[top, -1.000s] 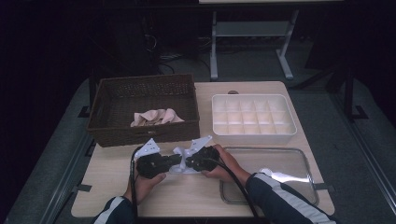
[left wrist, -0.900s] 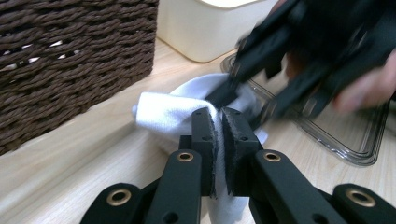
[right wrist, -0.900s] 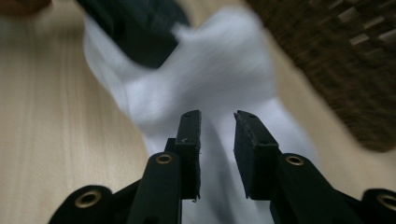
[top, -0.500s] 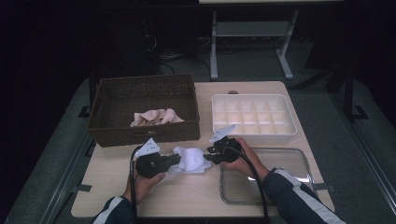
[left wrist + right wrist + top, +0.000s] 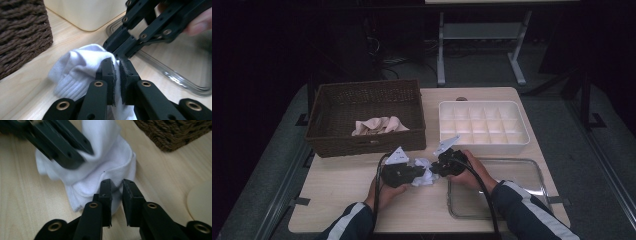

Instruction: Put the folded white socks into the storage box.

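Note:
A white sock (image 5: 424, 176) lies bunched on the wooden table between my two grippers. In the high view my left gripper (image 5: 418, 173) and right gripper (image 5: 435, 169) point at each other, tips nearly meeting over the sock. In the left gripper view my left gripper (image 5: 117, 67) is shut on the sock (image 5: 75, 65), and the right gripper (image 5: 117, 50) touches the same bunch from beyond. In the right gripper view my right gripper (image 5: 117, 187) has just been closing, with a fold of the sock (image 5: 110, 157) filling the narrow gap between its jaws. The left gripper (image 5: 83, 153) hangs over the sock's far side.
A dark wicker basket (image 5: 362, 140) at the back left holds a pinkish cloth (image 5: 378, 125). A white compartment tray (image 5: 484, 146) stands at the back right. In front of it a clear shallow tray (image 5: 517, 192) lies under my right forearm, close to the table's front edge.
Half a second ago the sock hung stretched between the two grippers. My left gripper has since moved right, up to the right gripper, and the sock is bunched between them.

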Available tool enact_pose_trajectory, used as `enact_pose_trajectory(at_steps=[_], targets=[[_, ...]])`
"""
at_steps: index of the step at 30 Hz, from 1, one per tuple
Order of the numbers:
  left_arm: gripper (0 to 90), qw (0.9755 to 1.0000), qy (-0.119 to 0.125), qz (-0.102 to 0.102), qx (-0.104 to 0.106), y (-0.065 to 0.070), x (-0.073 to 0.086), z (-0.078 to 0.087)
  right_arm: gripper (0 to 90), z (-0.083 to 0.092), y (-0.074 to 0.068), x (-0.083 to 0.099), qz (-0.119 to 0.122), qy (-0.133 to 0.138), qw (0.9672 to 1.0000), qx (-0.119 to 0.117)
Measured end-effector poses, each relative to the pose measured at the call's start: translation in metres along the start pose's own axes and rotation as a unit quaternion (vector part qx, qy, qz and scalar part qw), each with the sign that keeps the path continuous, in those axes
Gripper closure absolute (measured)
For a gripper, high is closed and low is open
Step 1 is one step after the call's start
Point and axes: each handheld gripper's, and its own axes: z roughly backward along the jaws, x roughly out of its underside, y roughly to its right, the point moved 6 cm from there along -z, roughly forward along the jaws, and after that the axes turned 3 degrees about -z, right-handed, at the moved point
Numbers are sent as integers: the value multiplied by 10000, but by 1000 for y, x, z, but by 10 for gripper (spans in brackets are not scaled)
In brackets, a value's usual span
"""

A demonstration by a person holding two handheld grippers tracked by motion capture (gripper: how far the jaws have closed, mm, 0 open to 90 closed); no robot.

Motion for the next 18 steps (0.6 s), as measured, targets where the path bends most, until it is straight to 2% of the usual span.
enact_pose_trajectory(at_steps=[1,2,3,5,6,10,12,14,15,16,17,18], targets=[[815,10000,-22,-14,-2,0,0,-2,759,0,0,0,0,0,10000,0],[747,10000,8,-2,44,0,0,-4,763,1,0,1,0,-5,10000,13],[747,9999,27,14,97,0,-1,-5,763,1,0,1,0,-5,10000,13],[570,9999,61,-1,88,1,-4,-3,766,0,0,1,4,-37,10000,-4],[570,9999,101,-23,100,3,-5,0,766,0,0,1,4,-37,10000,-4],[398,9996,272,38,87,1,-14,21,766,-1,1,2,61,-46,10000,38],[383,9989,468,70,-58,-4,-18,39,766,-2,1,2,58,-42,10000,40],[405,9977,642,196,-43,-9,-19,54,770,-2,1,2,57,-55,10000,40],[417,9976,651,236,-73,-11,-18,58,770,-2,0,2,54,-69,10000,41],[492,9974,610,384,-11,-15,-11,65,772,-3,0,2,51,-93,9999,46],[491,9974,610,384,-11,-15,-11,65,772,-3,0,2,51,-93,9999,46],[507,9976,540,418,-125,-18,-6,67,774,-3,0,2,66,-95,9999,58]])
